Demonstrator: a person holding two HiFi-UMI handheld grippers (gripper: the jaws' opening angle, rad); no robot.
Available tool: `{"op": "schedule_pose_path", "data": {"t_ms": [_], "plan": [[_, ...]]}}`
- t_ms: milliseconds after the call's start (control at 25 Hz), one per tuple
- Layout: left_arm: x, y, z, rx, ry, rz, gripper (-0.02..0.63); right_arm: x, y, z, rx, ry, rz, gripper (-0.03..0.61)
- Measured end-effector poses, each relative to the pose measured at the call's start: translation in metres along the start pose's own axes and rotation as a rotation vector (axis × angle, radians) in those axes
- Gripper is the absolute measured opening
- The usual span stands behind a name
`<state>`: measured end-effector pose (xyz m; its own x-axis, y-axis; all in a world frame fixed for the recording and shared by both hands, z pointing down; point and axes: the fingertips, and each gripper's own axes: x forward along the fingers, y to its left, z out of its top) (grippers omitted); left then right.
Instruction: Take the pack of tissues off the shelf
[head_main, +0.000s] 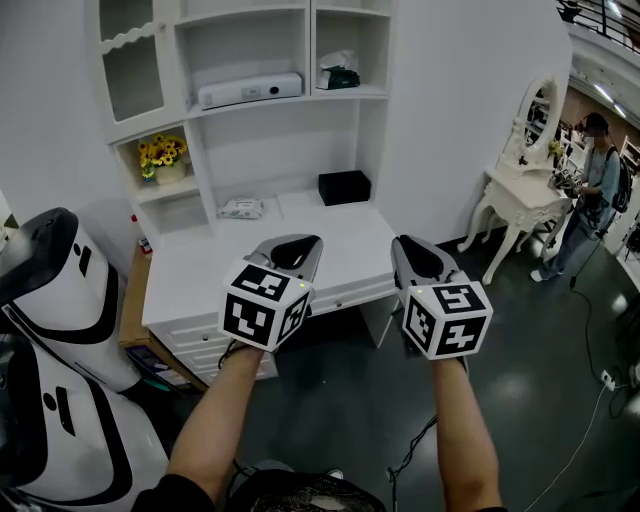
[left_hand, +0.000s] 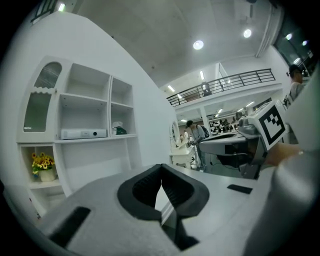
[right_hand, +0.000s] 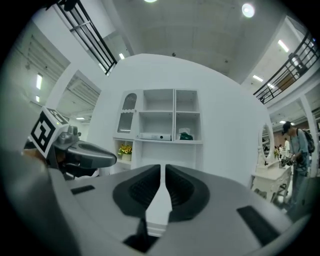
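Head view: white shelf unit (head_main: 285, 110) over a white counter (head_main: 230, 270). Pack of tissues (head_main: 338, 74), green with white tissue sticking up, sits on the upper right shelf, right compartment. In the compartment left of it, same shelf level, is a long white device (head_main: 250, 90). Yellow flowers (head_main: 161, 153) in a side niche lower left. On the counter: flat white pack (head_main: 241, 208) and black box (head_main: 344, 186), apart. Left gripper (head_main: 298, 243) and right gripper (head_main: 406, 244) are held side by side in front of the counter edge, well short of the shelf and touching nothing. White vanity with oval mirror (head_main: 525, 150) at right, a person (head_main: 596, 190) beside it. White robot shell (head_main: 55, 300) at left.

Left gripper view: left gripper (left_hand: 161, 172) has its jaws together, tips touching, nothing between. Pack of tissues (left_hand: 119, 130) far off on its shelf, white device (left_hand: 84, 133) left of it, flowers (left_hand: 41, 162) lower. Right gripper's marker cube (left_hand: 273, 125) at right edge.

Right gripper view: right gripper (right_hand: 163, 172) is nearly closed, only a thin slit, empty. Pack of tissues (right_hand: 185, 135) straight ahead but distant, on the right shelf compartment; white device (right_hand: 155, 136) beside it. Left gripper (right_hand: 111, 159) at left, person (right_hand: 298, 145) at right.
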<state>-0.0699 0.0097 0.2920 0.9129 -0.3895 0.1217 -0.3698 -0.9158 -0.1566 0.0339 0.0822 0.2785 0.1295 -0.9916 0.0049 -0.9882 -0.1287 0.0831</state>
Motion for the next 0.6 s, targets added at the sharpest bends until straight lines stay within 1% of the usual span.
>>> {"op": "schedule_pose_path", "data": {"t_ms": [120,280,440,600], "plan": [[0.009,-0.008,0.002,0.006,0.0,-0.005,0.011,0.001,-0.007,-0.001,-0.011,-0.003,0.016,0.052],[0.024,-0.014,0.006,0.036,-0.003,-0.024,0.011,0.007,-0.015,-0.003,-0.018,-0.007,0.033,0.064],[0.044,-0.016,0.007,0.07,0.012,-0.044,0.011,0.021,-0.024,-0.008,-0.018,-0.001,0.055,0.101],[0.065,-0.007,0.005,0.056,0.013,-0.037,0.011,0.038,-0.033,-0.01,-0.017,-0.004,0.065,0.127]]}}
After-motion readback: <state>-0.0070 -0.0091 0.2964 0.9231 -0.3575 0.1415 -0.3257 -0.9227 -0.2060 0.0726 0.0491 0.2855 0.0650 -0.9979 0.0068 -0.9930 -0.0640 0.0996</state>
